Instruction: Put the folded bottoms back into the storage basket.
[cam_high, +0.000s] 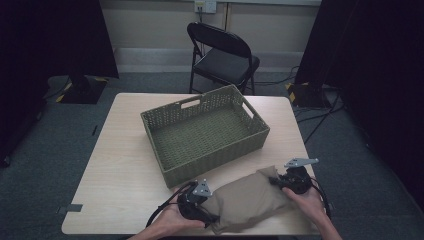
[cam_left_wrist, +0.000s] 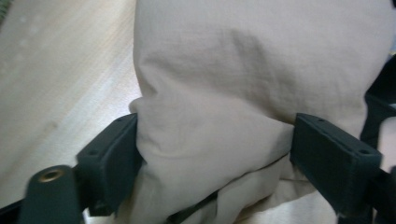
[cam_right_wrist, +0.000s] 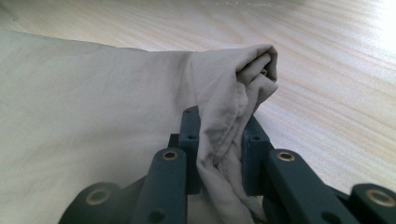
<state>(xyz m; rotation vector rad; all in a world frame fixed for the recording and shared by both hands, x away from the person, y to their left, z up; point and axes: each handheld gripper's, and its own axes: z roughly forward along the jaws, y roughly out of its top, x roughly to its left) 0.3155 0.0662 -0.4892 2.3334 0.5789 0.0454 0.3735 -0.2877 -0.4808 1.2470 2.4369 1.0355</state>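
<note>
Left claw (cam_high: 209, 212) first: in the high view we see it at the lower middle of the frame, at the near end of a tan cloth (cam_high: 247, 199), a hand (cam_high: 172, 223) wrapped behind it. In the left gripper view its jaws stand wide, one at the lower left and one at the lower right, and the cloth (cam_left_wrist: 243, 93) bulges between them, touching both; we read it as a broad hold on the bundled fabric. Our right claw (cam_high: 278, 181) sits at the lower right of the high view, at the cloth's far end, with the other hand (cam_high: 309, 199) behind it. In the right gripper view its jaws are narrow, pinching a twisted corner of the cloth (cam_right_wrist: 229, 116) that sticks up past them in the middle of the frame. That cloth lies as a folded, puffy bundle on the counter (cam_high: 120, 165), along its near edge, stretched between both claws. Just beyond it, at the centre of the high view, stands a green woven basket (cam_high: 165, 130), and a black chair (cam_high: 225, 52) sits past the counter at the top.
</note>
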